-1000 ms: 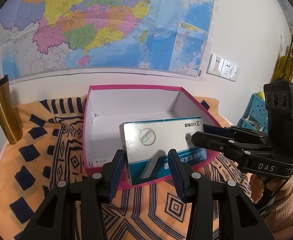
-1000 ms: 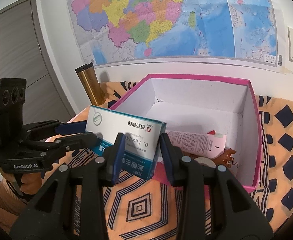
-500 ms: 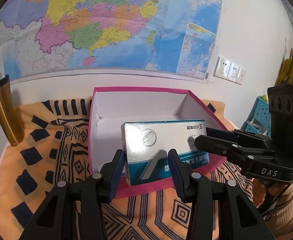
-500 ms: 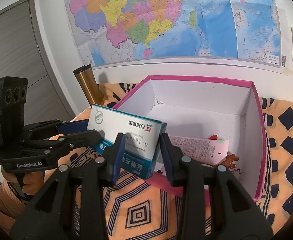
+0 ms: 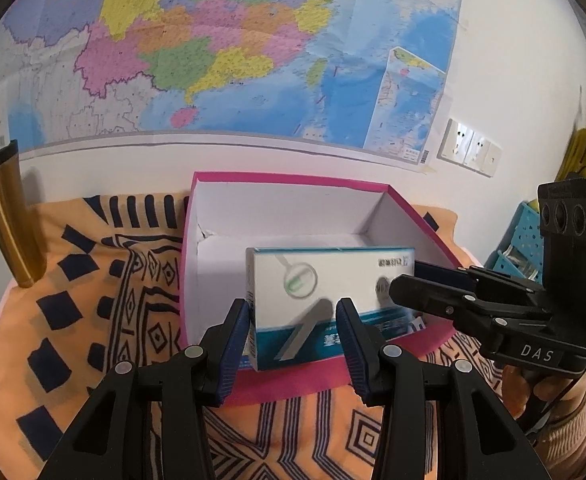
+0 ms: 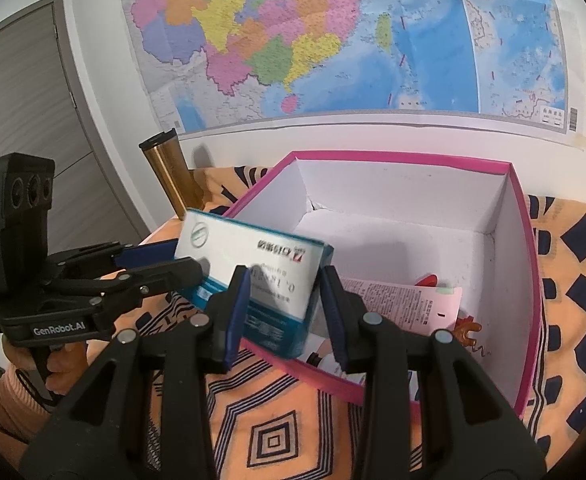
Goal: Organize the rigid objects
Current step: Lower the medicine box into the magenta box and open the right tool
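Note:
A white and teal medicine box (image 5: 325,296) hangs over the front rim of the open pink storage box (image 5: 293,178). My left gripper (image 5: 295,320) is shut on its left end. My right gripper (image 6: 285,304) is shut on its other end (image 6: 277,292). In each wrist view the other gripper shows from the side, clamped on the box: the right gripper (image 5: 417,284) and the left gripper (image 6: 173,264). The pink storage box (image 6: 393,156) has white walls. It holds a pink printed packet (image 6: 405,300), a red item (image 6: 429,280) and a brown item (image 6: 469,332).
An orange patterned cloth (image 5: 93,312) covers the table. A gold tumbler (image 5: 5,216) stands at the back left by the wall, under a large map (image 5: 213,48). A blue basket (image 5: 521,236) sits off the right side. A grey door (image 6: 25,92) is at the left.
Both grippers keep their hold on the medicine box. The pink box and wall have drifted slightly right in the left wrist view; the medicine box is a little more tilted in the right wrist view.

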Tool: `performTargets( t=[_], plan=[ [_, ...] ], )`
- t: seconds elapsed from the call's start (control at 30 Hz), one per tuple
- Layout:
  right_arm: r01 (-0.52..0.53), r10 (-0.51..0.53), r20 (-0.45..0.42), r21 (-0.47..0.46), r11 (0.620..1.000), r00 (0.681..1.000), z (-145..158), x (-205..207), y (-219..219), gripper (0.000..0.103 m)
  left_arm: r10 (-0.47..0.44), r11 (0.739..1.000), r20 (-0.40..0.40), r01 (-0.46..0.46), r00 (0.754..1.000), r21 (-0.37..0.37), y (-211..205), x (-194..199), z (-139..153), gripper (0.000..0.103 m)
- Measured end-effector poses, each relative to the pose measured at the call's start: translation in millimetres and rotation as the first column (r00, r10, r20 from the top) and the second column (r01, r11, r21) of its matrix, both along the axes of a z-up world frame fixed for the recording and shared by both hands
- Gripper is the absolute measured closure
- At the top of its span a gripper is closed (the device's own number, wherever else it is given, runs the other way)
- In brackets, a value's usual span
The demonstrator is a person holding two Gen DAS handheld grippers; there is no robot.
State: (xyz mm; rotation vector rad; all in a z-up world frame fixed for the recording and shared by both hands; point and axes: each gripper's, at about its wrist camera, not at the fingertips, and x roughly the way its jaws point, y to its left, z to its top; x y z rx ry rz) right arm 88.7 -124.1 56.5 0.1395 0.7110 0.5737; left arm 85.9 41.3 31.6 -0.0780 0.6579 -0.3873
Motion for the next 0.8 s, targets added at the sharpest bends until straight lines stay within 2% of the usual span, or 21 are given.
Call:
performTargets(
  t=[0.8],
  plan=[
    [0.005, -0.005, -0.093, 0.003, 1.0, 0.996, -24, 22, 2, 0.064, 0.028, 0.999, -0.064, -0.026, 0.998, 0.021, 1, 23, -22, 0.059]
  ],
)
